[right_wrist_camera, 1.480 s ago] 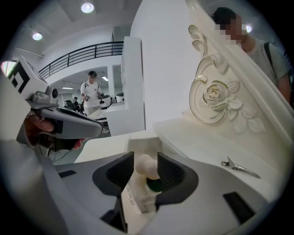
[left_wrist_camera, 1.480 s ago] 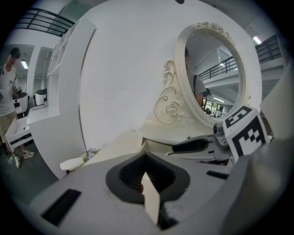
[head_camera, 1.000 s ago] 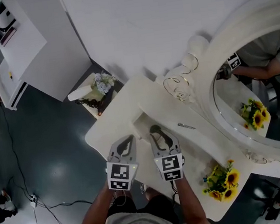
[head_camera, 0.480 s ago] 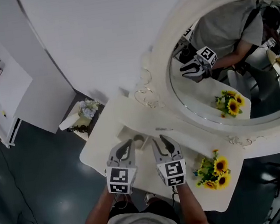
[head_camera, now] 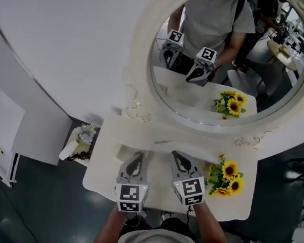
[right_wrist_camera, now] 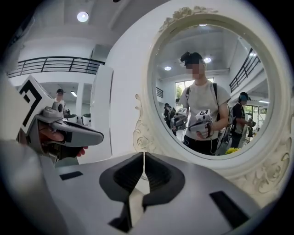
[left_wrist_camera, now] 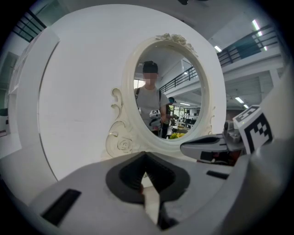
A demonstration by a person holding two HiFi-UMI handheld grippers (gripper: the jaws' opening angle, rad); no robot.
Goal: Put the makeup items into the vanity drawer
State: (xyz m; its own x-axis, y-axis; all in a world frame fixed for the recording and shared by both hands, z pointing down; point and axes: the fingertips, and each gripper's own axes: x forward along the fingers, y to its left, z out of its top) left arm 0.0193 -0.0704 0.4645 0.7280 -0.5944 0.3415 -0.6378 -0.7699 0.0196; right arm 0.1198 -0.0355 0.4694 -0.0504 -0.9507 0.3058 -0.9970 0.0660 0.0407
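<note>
Grey and pencil-thin, 1 slim makeup stick (head_camera: pixel 162 142) is lying flat on the vanity table (head_camera: pixel 101 178), close to the foot of the mirror and just beyond the 2 grippers. No view is showing the drawer plainly. A pale rectangular patch ahead of the left gripper may be it, but I cannot tell.

The left gripper (head_camera: pixel 141 155) is holding its fingers pressed together with nothing visible between them. The right gripper (head_camera: pixel 174 154) has just been closing, and its fingers are now meeting on nothing as well. Both gripper views are looking at the mirror and showing none of the table top.

The likely trouble is the stick itself. Being so thin and probably round, on a smooth, glossy cream top, it is liable to roll or skid if closed fingers come down on it. It could slip against the mirror base, where pinching it gets harder. The fingers will need spreading before any descent.

The sunflower bunch (head_camera: pixel 225 174), soft-petalled and light, is sitting just beside the right gripper, so a wide swing could be knocking it over. The oval mirror frame (head_camera: pixel 140 75), with its carved scrolls and roses, looks hard and brittle, and it is standing close enough for a raised gripper to be striking it.
</note>
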